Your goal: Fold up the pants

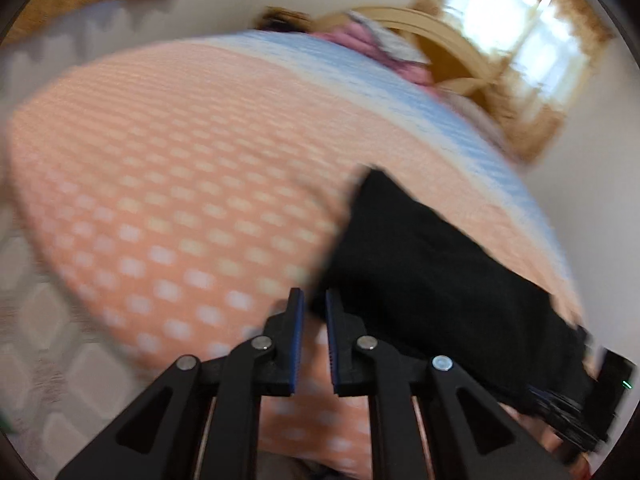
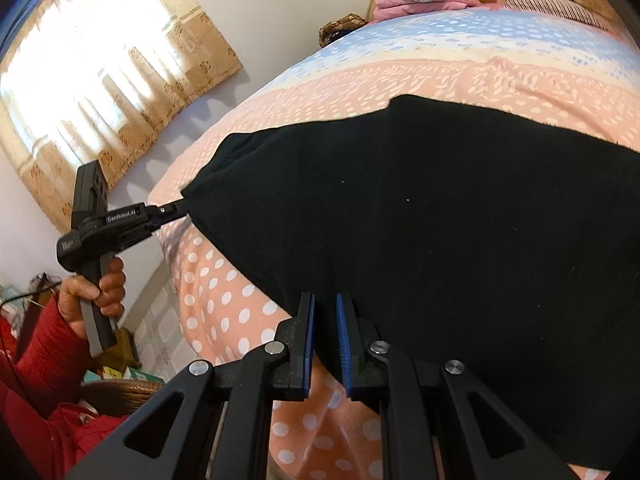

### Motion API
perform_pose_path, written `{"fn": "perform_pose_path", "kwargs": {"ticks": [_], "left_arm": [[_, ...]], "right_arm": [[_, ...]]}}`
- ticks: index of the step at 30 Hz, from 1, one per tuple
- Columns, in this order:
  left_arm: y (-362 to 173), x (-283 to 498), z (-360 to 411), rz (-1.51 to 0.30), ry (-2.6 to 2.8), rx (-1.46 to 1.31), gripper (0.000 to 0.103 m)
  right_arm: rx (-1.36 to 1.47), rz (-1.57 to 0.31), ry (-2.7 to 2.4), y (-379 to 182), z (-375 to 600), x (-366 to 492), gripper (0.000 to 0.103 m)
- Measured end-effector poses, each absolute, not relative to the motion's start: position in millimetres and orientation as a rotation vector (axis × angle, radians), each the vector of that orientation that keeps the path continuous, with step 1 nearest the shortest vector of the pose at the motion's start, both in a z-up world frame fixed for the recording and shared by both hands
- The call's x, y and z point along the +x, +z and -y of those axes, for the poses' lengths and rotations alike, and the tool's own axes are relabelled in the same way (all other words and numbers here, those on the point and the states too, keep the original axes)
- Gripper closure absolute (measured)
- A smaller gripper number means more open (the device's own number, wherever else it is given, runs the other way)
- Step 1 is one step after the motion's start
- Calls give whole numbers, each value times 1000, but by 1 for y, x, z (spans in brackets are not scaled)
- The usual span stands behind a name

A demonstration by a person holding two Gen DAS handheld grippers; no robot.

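Note:
Black pants [image 2: 440, 220] lie spread across a bed with a peach dotted cover [image 2: 224, 300]. In the right wrist view my right gripper [image 2: 325, 304] sits at the pants' near edge, jaws narrow, with black cloth pinched between its tips. My left gripper [image 2: 178, 208] reaches in from the left, and its tips are closed on the pants' left corner, which is drawn out to a point. The left wrist view is blurred. There my left gripper [image 1: 314, 300] shows a narrow gap with the edge of the pants [image 1: 432, 272] at its tips.
A hand [image 2: 100, 288] with a red sleeve holds the left gripper's handle. Pink pillows [image 2: 420, 0] and a wooden headboard [image 1: 440, 40] are at the bed's far end. A curtained window [image 2: 80, 80] is on the wall. A wicker basket [image 2: 116, 392] stands on the floor beside the bed.

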State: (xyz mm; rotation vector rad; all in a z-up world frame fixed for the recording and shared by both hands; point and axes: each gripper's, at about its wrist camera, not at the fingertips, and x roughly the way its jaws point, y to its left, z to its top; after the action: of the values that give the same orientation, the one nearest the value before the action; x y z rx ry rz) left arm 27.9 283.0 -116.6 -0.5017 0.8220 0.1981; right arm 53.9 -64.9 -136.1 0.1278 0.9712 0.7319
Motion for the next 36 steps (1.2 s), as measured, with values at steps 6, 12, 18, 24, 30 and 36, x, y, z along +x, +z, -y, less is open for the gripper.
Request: {"fn": "perform_pose_path", "kwargs": {"ticks": [6,12,18,24,30,36], "left_arm": [[-71,36,-254,-710,173,-323,88],[-77,78,-193,-723,2,-270,76],[-111,69,-170,-806,58,-194,76],[-110,55,-167,-787,54,-165,75],[-113,61,-163,-785,56,-165,74],[-114,64,-166,-795,49,-198,73]], "right_arm": [[261,-926,767,-97,86,71,91],[335,-744,707,-54,113,117,14],[238,-890,713,-82,87,179,14],[180,-994,782,-105,60,161,14],[78,-1016,812,-108,50,146,14],[298,-1037,878,-104,52,171,14]]}}
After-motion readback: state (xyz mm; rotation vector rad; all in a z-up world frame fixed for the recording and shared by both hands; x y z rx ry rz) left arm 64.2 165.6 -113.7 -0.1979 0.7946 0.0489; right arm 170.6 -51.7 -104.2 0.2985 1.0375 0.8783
